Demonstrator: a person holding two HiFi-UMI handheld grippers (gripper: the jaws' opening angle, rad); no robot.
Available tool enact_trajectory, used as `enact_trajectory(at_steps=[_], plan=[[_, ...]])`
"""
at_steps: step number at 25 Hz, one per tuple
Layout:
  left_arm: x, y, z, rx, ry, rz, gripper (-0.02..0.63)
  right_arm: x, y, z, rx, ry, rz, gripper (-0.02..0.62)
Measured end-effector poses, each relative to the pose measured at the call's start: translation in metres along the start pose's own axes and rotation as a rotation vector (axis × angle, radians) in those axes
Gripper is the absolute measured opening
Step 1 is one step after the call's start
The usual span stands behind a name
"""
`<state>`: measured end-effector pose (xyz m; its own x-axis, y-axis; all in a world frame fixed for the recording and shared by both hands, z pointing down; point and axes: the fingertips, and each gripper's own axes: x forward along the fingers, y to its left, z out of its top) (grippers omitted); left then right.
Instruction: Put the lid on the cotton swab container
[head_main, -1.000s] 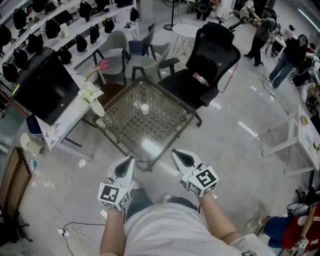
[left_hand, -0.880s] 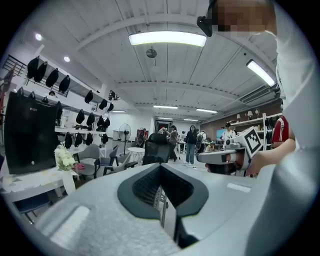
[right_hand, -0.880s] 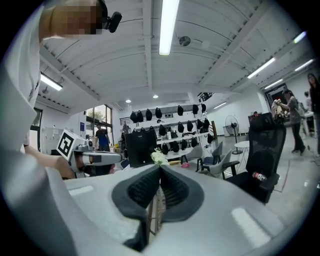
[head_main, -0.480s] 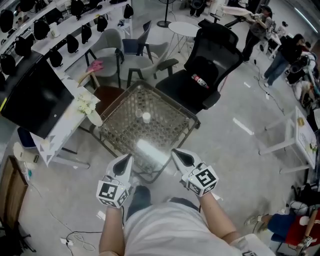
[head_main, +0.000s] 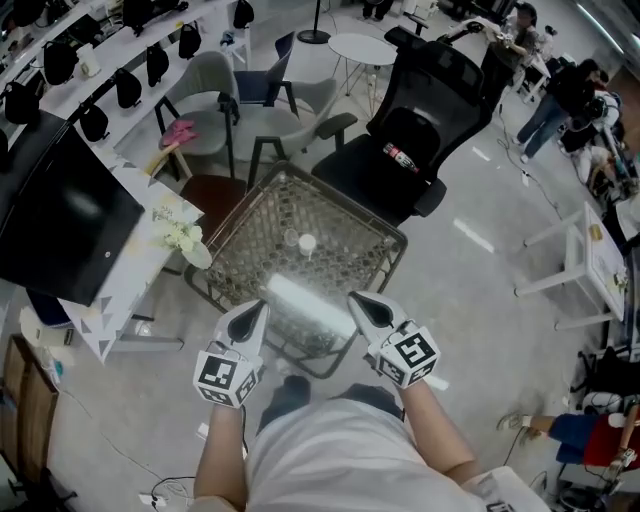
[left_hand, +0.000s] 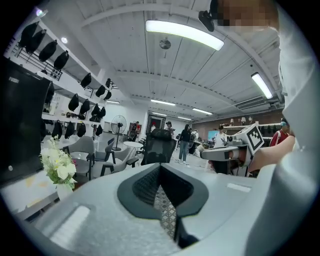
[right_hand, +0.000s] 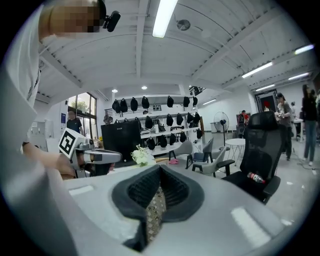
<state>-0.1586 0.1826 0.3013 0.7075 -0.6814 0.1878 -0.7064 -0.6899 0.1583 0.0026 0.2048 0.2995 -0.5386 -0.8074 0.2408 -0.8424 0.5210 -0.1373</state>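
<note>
The small white cotton swab container stood near the middle of the glass bench, with a fainter clear round piece just beside it — possibly the lid, though too small to tell. Over the last second the bench had drawn nearer in the head view, so I judged the person was stepping up to it. The left hand-held gripper and the right hand-held gripper stayed pressed together and empty, over the bench's near edge — well short of the container.
</note>
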Motion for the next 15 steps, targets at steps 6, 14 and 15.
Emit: enact_trajectory(at_steps=[6, 14, 15], plan=[[0.004, 0.038, -0.002, -0.011, 0.029, -0.031, 0.008, 0.026, 0.005, -0.001, -0.01, 0.022, -0.058, 0.003], [0.017, 0.066, -0.024, -0.064, 0.087, -0.019, 0.008, 0.047, -0.011, -0.011, -0.017, 0.069, -0.079, 0.004], [0.019, 0.067, -0.027, -0.071, 0.093, -0.015, 0.008, 0.051, -0.013, -0.014, -0.023, 0.078, -0.074, 0.004]])
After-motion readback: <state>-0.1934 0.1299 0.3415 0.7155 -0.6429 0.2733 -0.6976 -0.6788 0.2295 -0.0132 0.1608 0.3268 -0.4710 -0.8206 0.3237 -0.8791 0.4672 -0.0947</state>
